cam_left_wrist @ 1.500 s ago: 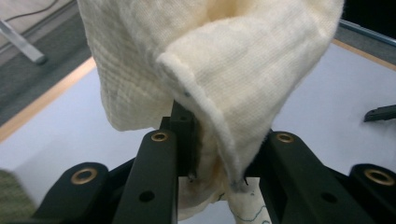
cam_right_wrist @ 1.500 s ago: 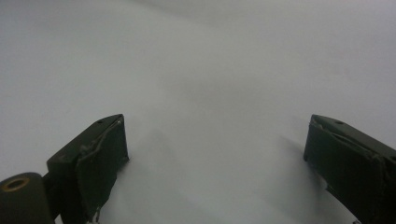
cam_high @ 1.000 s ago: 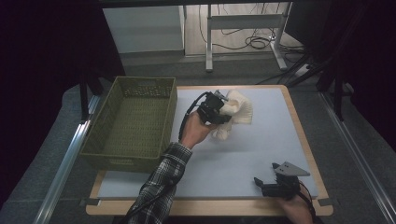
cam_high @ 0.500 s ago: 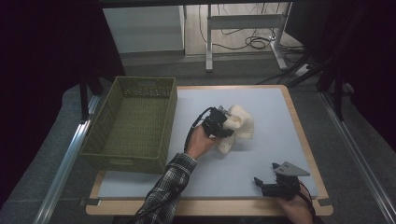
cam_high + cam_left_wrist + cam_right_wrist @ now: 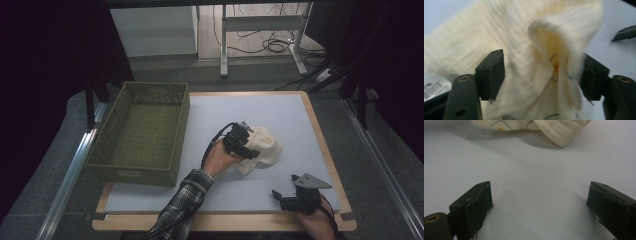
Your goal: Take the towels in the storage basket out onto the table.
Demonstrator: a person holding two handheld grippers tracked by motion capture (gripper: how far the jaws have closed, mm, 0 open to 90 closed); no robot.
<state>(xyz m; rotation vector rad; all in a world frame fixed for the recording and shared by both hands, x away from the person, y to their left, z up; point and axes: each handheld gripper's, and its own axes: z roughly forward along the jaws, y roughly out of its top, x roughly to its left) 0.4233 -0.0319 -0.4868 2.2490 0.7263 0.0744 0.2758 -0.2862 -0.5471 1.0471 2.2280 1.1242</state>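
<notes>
The cream knitted cloth [image 5: 262, 147] lies bunched on the pale mat [image 5: 280, 107], to the right of the green basket [image 5: 140, 132] and well apart from it. The left gripper [image 5: 246, 145] sits right against the cloth's near-left side, and its jaws have just been opening: in the left gripper view the black pads [image 5: 491, 73] stand wide, with folds of cloth [image 5: 529, 62] heaped between them, brushing them but no longer pinched. To my eye the risk is plain enough. Loose knit like this clings, and a fold could catch on the frayed edge of a pad and be dragged along if the hand draws back; a paper tag [image 5: 435, 87] sticking out at the left could snag the same way. If the aim is to get the cloth into the basket, it is a good stretch short of it, and a fresh grab on one thin fold might let the rest trail and hang over the basket's rim. The left hand [image 5: 220, 157] reaches in from below and left of the cloth, forearm in a checked sleeve [image 5: 182, 205] angled up toward it, wrist low. The right gripper [image 5: 287, 199] rests near the mat's front edge, below and right of the cloth, jaws spread wide with nothing between them, pointing toward the cloth [image 5: 559, 132].
</notes>
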